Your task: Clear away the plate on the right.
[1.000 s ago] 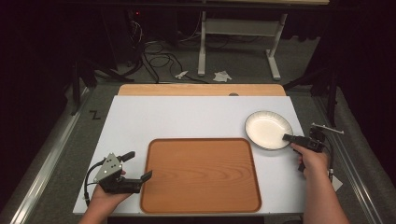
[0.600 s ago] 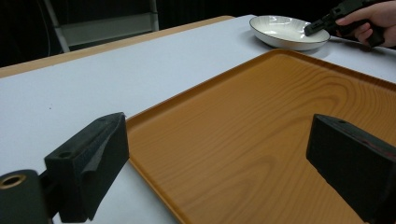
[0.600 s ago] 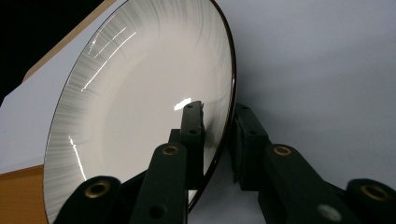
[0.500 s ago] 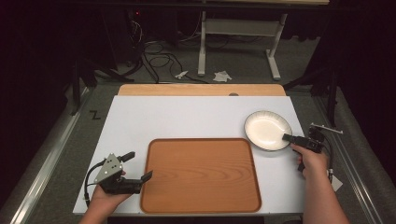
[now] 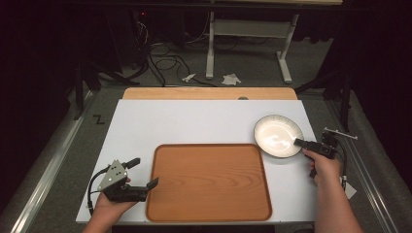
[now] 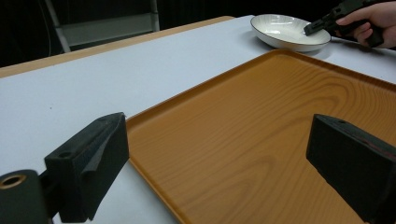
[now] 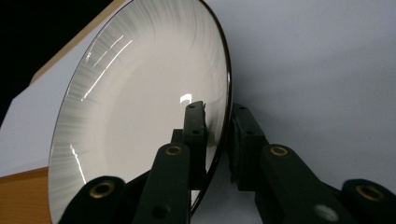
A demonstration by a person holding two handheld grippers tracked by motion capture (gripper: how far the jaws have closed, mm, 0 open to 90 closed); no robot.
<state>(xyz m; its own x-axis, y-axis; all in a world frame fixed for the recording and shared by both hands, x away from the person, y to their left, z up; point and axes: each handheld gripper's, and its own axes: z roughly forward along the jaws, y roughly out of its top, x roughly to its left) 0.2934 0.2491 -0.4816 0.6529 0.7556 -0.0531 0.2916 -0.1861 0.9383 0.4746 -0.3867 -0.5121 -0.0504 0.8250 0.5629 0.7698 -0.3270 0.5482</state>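
Here, the right gripper [image 5: 297, 142] clamps the white plate's [image 5: 275, 134] rim.
The left gripper [image 5: 144, 174] rests wide open beside the wooden tray [image 5: 209, 182].

— What can't you make out here?
— In the right gripper view, the plate [image 7: 140, 116] is cut off by the top and bottom edges, and its rim is hidden where the right gripper [image 7: 215, 122] closes over it.
— And the tray?
— In the left gripper view the tray [image 6: 261, 140] runs off the right and bottom edges, and the left gripper [image 6: 224, 163] covers part of it; one of its jaws is clipped at the corner.
— From above?
— In the high view both forearms leave the bottom edge. The right gripper's [image 5: 296, 142] jaw tips are too small to separate from the plate [image 5: 272, 133] rim.
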